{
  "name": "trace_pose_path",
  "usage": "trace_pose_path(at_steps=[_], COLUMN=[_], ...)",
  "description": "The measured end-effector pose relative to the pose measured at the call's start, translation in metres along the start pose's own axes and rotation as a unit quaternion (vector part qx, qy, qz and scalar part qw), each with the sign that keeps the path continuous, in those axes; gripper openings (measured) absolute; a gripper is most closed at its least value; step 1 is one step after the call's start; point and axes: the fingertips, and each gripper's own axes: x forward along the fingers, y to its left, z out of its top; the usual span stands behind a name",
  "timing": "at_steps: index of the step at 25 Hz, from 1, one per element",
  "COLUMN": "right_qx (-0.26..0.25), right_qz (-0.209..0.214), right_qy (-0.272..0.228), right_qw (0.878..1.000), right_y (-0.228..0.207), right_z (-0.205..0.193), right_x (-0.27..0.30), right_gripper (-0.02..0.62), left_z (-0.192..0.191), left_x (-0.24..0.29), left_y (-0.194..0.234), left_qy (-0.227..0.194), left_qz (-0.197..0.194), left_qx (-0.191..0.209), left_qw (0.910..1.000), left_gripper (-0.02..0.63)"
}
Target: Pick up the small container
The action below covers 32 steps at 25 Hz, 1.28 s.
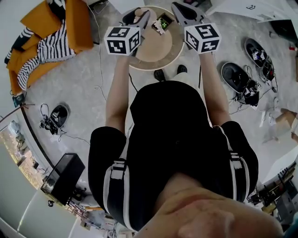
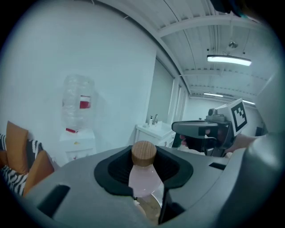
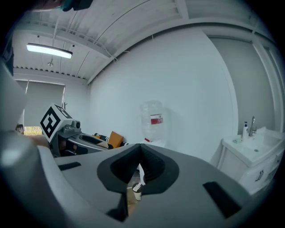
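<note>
The small container [image 2: 144, 176] is a pale pink bottle with a round wooden stopper. It stands upright between the jaws of my left gripper [image 2: 146, 189], which is shut on it. In the head view my left gripper [image 1: 138, 15] hangs over the far left part of a round wooden table [image 1: 153, 49], the stopper showing at its tip. My right gripper [image 1: 184, 12] hovers over the table's far right side. In its own view the right gripper [image 3: 140, 153] has its jaws together with nothing gripped. A small box with a green face [image 1: 163, 23] lies on the table between the grippers.
An orange sofa with a striped cloth [image 1: 46, 32] stands at the left. Dark shoes [image 1: 240, 79] lie on the floor to the right, with a black box [image 1: 63, 179] and cables lower left. A water dispenser [image 2: 78, 107] and a sink cabinet [image 2: 153, 131] stand along the wall.
</note>
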Motion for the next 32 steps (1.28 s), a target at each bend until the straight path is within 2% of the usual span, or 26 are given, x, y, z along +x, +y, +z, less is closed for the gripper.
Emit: trace_pose_path(at_steps=[7, 14, 20, 32], right_qx=[-0.017, -0.020, -0.032, -0.034], right_qz=[0.005, 0.010, 0.018, 0.016], right_qy=[-0.046, -0.060, -0.051, -0.047], right_qw=[0.999, 0.998, 0.998, 0.998], right_y=[0.004, 0.004, 0.003, 0.009], right_z=[0.058, 0.083, 0.088, 0.088], right_x=[0.007, 0.010, 0.008, -0.010], right_gripper=[0.003, 0.003, 0.003, 0.003], left_z=[0.064, 0.103, 0.114, 0.110], left_x=[-0.020, -0.033, -0.035, -0.041], left_y=[-0.002, 0.010, 0.007, -0.010], left_qy=[-0.032, -0.068, -0.080, -0.082], left_qz=[-0.005, 0.014, 0.016, 0.017], left_qx=[0.033, 0.040, 0.042, 0.052], left_qw=[0.9989, 0.9968, 0.9958, 0.9951], left_gripper=[0.140, 0.140, 0.140, 0.140])
